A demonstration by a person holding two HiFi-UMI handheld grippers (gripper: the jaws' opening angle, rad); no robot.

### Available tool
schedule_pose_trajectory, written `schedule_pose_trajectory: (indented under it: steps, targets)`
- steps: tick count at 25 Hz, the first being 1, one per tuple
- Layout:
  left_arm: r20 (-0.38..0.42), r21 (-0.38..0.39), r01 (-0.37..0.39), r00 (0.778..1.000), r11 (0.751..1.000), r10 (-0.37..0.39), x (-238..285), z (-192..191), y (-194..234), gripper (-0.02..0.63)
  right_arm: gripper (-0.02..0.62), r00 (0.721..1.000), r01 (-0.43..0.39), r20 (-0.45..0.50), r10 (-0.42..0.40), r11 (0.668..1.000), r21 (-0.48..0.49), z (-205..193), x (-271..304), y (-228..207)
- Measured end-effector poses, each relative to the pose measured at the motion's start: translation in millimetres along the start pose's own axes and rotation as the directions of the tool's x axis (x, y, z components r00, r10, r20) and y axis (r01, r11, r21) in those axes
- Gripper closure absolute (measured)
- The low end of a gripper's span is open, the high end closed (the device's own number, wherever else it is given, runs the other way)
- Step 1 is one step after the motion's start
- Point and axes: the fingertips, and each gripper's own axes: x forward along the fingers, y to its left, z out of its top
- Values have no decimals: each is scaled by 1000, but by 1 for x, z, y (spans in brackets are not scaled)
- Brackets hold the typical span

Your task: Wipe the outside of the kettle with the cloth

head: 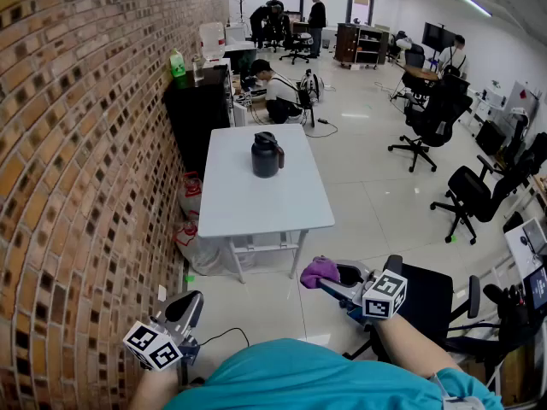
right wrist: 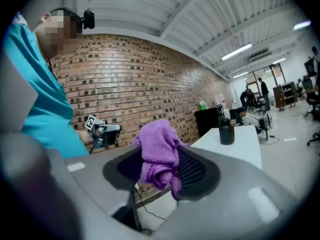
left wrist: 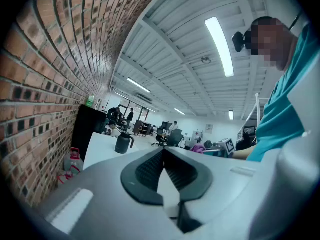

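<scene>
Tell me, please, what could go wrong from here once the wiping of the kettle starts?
The cloth sits bunched in the right gripper, so it might slip out under rubbing. The kettle stands unheld on the table; with the left gripper shut and far off, a firm wipe could slide or tip it.

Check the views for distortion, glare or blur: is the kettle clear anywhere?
Head view: fisheye bows the brick wall, kettle sharp on the table. Left gripper view: dark vignette, ceiling light glaring, kettle small but clear. Right gripper view: cloth sharp, kettle small.
</scene>
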Motion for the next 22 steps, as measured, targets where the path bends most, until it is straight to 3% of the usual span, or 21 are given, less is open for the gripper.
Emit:
schedule_pose_trajectory:
  steps: [5, 8, 11, 16, 22]
  targets:
    - [-44, 23, 19, 999, 1000, -18, -3, 2, 60, 606, 414, 998, 54, 42, -56, 997, 57, 19, 59, -27]
    - [-37, -25, 51, 998, 998, -52, 24, 14, 89, 606, 414, 995, 85, 51, -89, 994, 75, 33, 88, -54]
    - [-49, -18, 98, 994, 995, -99, 67, 24, 108, 606, 414, 993, 103, 53, -107, 992, 74, 45, 107, -90]
    - [-63, 20, 108, 992, 994, -106, 164, 40, 148, 606, 414, 993, 97, 61, -102, 993, 68, 54, 133, -187]
    - [-61, 15, 30, 998, 999, -29, 293, 68, 193, 606, 414, 999, 3, 44, -6, 998, 65, 73, 179, -320]
